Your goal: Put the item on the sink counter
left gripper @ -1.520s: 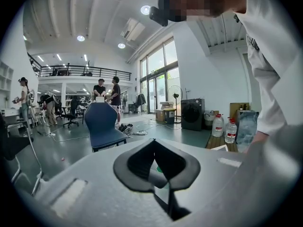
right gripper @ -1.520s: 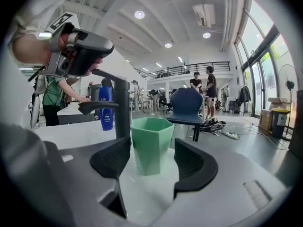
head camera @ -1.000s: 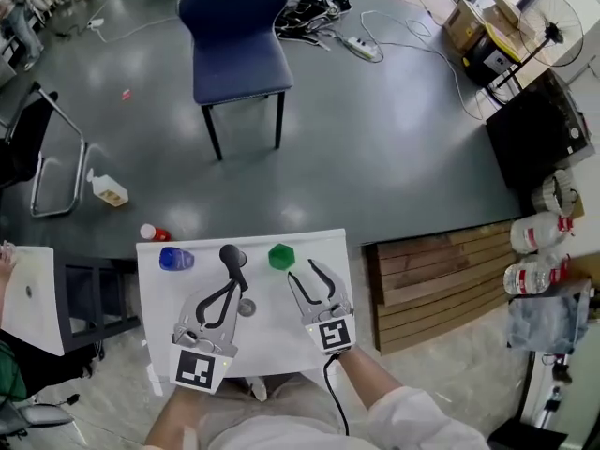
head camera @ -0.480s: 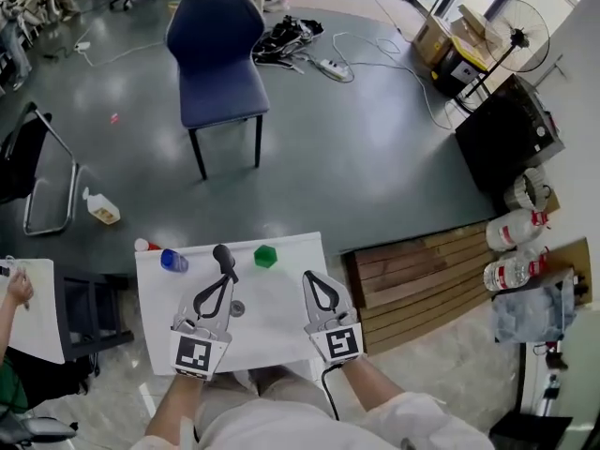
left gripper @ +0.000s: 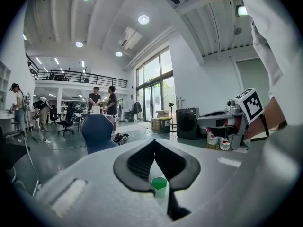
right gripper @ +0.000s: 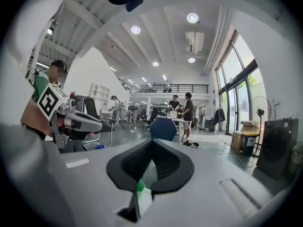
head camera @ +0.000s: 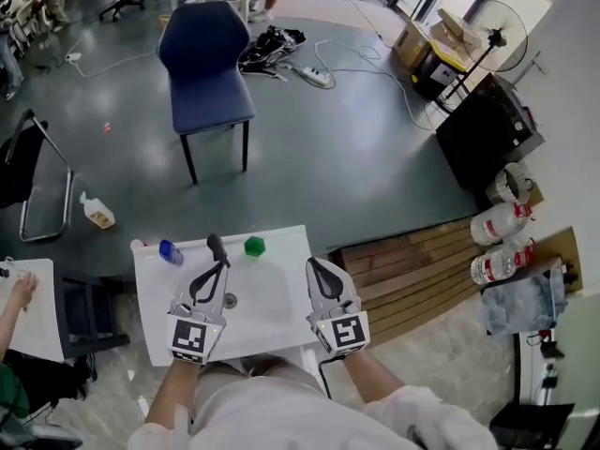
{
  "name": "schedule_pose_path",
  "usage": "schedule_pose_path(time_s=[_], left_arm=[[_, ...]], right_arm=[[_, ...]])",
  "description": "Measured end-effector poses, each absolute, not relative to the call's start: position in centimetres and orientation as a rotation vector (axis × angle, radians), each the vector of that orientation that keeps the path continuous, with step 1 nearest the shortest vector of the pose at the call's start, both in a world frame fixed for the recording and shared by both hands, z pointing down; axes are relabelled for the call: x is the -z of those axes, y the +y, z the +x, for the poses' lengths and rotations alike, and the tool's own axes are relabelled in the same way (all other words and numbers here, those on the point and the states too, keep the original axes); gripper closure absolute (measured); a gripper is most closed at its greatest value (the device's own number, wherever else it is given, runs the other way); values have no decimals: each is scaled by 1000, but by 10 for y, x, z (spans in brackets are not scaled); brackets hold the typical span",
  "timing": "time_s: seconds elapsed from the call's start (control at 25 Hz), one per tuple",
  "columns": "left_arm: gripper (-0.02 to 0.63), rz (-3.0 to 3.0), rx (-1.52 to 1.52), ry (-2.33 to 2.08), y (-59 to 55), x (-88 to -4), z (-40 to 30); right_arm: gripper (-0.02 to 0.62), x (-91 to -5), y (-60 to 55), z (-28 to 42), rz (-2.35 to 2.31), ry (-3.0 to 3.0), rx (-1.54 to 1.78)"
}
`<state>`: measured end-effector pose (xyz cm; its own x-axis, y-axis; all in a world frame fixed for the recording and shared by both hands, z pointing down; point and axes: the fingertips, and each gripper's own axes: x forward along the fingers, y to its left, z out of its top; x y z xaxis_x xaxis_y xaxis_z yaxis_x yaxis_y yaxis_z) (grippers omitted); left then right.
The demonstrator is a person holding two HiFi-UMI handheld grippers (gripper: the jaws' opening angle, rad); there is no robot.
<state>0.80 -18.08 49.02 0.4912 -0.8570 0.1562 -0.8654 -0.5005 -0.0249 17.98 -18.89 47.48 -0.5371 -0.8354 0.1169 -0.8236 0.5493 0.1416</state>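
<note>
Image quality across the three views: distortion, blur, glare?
Head view: evenly lit, sharp, soft sheen on the floor. Left gripper view: heavy fisheye, dark corners, close foreground blurred, green item readable. Right gripper view: same fisheye and vignette, ceiling lights blown out.

One green block, one blue object, one blue chair, two water jugs, one fan

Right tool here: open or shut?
Shut and empty: in the right gripper view, the right tool has its tips together with nothing between them; the green block lies beyond.
</note>
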Motion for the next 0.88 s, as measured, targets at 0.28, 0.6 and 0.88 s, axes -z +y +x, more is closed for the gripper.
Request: schedule_pose_path(time_s=[0.28, 0.6, 0.88], left_arm=[[600, 2687, -216, -1548, -172, -476, 14], [600, 2697, -216, -1566, -165, -469, 18], [600, 2694, -218, -1585, -160, -467, 19]], right_arm=[[594, -454, -175, 186, 1421, -2636, 104], [594, -445, -167, 190, 1417, -2658, 92], [593, -444, -161, 191, 1393, -2674, 104]])
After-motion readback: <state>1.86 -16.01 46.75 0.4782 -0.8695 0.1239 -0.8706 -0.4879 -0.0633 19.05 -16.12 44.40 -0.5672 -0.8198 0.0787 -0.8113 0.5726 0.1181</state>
